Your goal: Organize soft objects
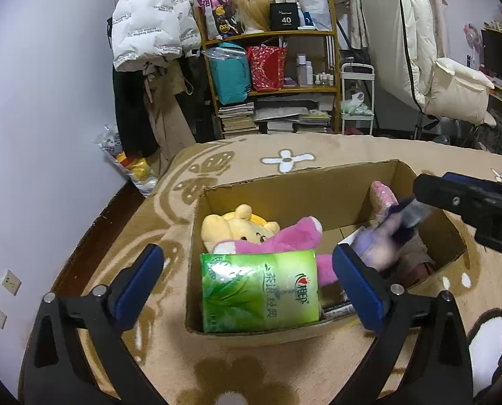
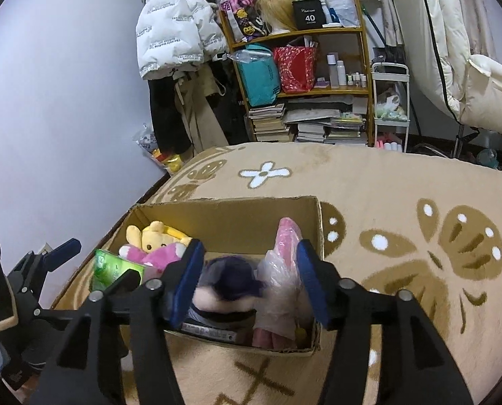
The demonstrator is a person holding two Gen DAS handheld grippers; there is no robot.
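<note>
1. Far left, past the bed edge, a plain wall (image 1: 42, 101) and a white puffer jacket (image 1: 149, 23) hanging beside a wooden shelf (image 1: 268, 35) stacked with bags, bottles and books.
2. Your left gripper (image 1: 247, 283) is released: its blue pads stand wide apart on either side of a green tissue pack (image 1: 259, 292) without touching it.
3. That pack stands on edge inside the cardboard box (image 1: 318, 195), leaning against the box's near wall at its left end.
4. Just behind the pack lie a yellow bear plush (image 1: 232, 227) and a pink plush (image 1: 291, 236), touching each other in the left half of the box.
5. The box sits on a beige blanket (image 2: 402, 185) with brown butterfly and white flower patterns.
6. Your right gripper (image 2: 249, 281) hangs over the right half of the box. Its pads are spread, and a blurred purple soft toy (image 2: 237, 285) sits between them; whether the pads are pressing it, you cannot tell from either view.
7. Right of that toy, a pink item wrapped in clear plastic (image 2: 283, 263) stands against the box's right end, just beside your right-hand pad.
8. Far right, a cream quilted cover (image 1: 416, 33) hangs above a white trolley (image 1: 357, 101).
</note>
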